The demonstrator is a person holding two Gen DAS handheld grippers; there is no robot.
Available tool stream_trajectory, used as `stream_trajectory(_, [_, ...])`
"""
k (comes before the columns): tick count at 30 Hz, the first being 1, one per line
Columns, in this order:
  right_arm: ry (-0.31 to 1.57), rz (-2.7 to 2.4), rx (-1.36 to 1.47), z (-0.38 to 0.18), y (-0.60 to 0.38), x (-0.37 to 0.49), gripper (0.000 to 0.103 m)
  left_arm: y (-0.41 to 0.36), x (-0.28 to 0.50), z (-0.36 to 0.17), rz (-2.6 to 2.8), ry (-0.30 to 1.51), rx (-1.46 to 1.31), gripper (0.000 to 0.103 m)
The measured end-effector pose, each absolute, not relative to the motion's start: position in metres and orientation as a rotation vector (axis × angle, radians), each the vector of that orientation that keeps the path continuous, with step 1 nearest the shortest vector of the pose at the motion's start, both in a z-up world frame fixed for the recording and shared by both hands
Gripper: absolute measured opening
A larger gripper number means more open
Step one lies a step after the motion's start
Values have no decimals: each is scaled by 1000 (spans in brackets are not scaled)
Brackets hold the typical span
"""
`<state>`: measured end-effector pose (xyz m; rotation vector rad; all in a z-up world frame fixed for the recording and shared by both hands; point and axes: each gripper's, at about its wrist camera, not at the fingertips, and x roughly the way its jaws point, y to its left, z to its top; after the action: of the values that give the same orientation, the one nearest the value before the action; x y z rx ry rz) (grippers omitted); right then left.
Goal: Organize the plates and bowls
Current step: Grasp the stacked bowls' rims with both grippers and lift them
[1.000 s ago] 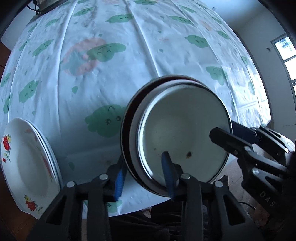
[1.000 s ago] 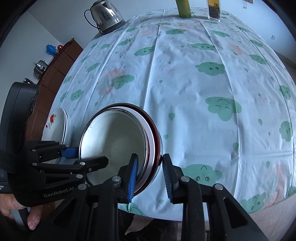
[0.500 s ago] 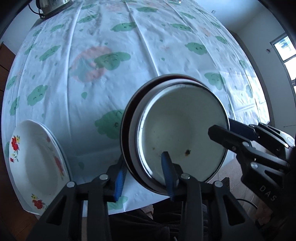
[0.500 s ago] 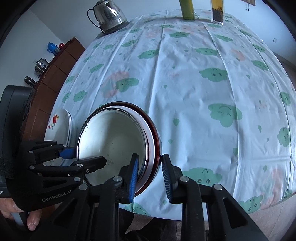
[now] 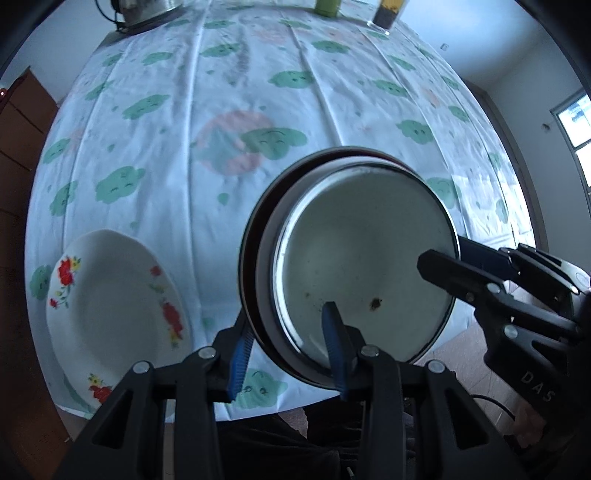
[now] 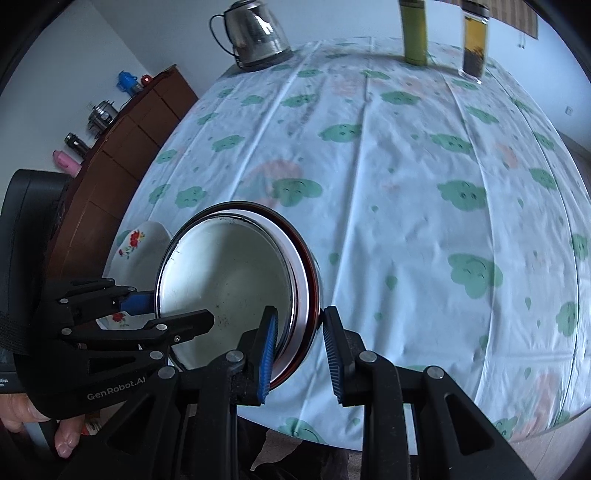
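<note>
We hold two hand-held grippers, one per hand, each black with two ribbed blue pads. The left hand-held gripper (image 5: 286, 349) pinches the near rim of a stack of nested bowls (image 5: 364, 275), one pad inside the top bowl and one outside the stack. The right hand-held gripper (image 6: 301, 341) straddles the opposite rim: its inner pad lies against the top bowl's wall, but we cannot tell whether the outer pad touches the stack. We count at least three bowls: a white enamel one with a thin dark rim and dark specks on its floor, a pale one beneath it, and a dark red-brown outermost one. All are round and smooth, and the stack sits tilted above the table's (image 5: 258, 92) near edge. Beside it on the left, near the table's corner, lies a stack of white plates with red flowers (image 5: 110, 295); their number is unclear. The tablecloth is glossy, creased, pale, printed with green clouds. At the far edge stand one steel kettle (image 6: 255, 33), one green bottle (image 6: 413, 33) and one glass jar (image 6: 474, 44).
</note>
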<state>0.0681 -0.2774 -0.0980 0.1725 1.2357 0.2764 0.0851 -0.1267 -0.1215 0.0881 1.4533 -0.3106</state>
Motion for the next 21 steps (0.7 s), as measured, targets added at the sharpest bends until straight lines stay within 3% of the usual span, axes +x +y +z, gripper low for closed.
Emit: stream_trajectory(21, [1163,475,60,-60,-217,73,28,-66,63,-91,-119,1419,-36,36])
